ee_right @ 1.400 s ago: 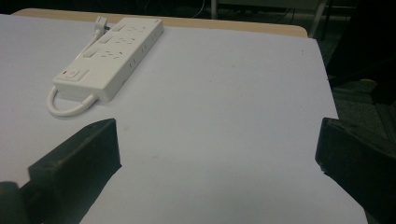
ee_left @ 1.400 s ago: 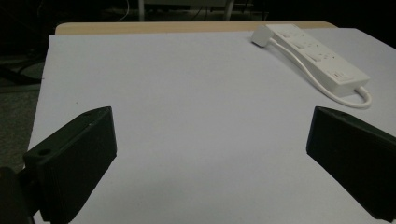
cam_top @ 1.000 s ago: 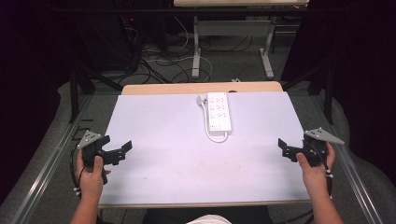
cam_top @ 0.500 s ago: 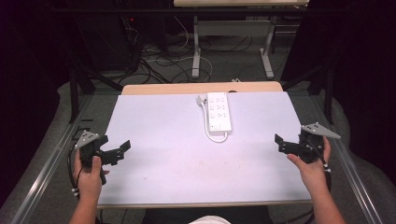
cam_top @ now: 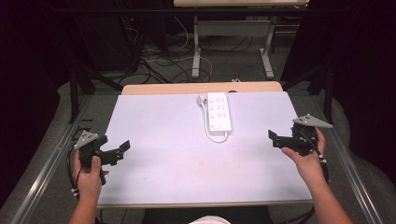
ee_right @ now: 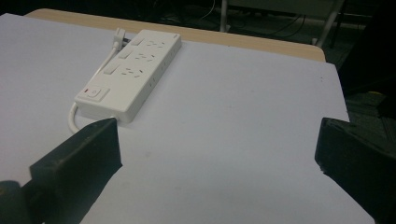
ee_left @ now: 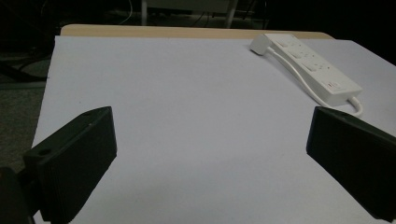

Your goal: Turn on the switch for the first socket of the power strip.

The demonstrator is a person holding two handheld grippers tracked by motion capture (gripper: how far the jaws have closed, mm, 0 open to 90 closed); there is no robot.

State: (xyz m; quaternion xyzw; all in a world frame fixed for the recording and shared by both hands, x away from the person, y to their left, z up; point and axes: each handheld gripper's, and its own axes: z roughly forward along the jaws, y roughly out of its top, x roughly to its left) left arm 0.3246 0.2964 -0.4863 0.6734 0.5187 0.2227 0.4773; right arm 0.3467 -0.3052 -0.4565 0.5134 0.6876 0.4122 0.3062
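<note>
A white power strip (cam_top: 219,111) lies flat at the back middle of the white table top (cam_top: 168,158), its cord looped round to a plug (cam_top: 201,100) beside it. My left gripper (cam_top: 122,148) hovers at the table's left edge, held in a hand, jaws wide apart and empty. My right gripper (cam_top: 274,138) hovers at the right edge, also open and empty. In the left gripper view the power strip (ee_left: 312,66) sits far right, beyond the left gripper (ee_left: 210,140). In the right gripper view the power strip (ee_right: 133,67) lies just past the left jaw of the right gripper (ee_right: 217,144).
A wooden strip (cam_top: 201,87) edges the table's far side. Beyond it stand metal desk legs (cam_top: 196,51) and tangled cables (cam_top: 154,56) on the floor. Metal rails (cam_top: 46,168) run along both sides of the table.
My right gripper has moved a little inward over the table and farther from the person. The left gripper has stayed nearly where it was.
</note>
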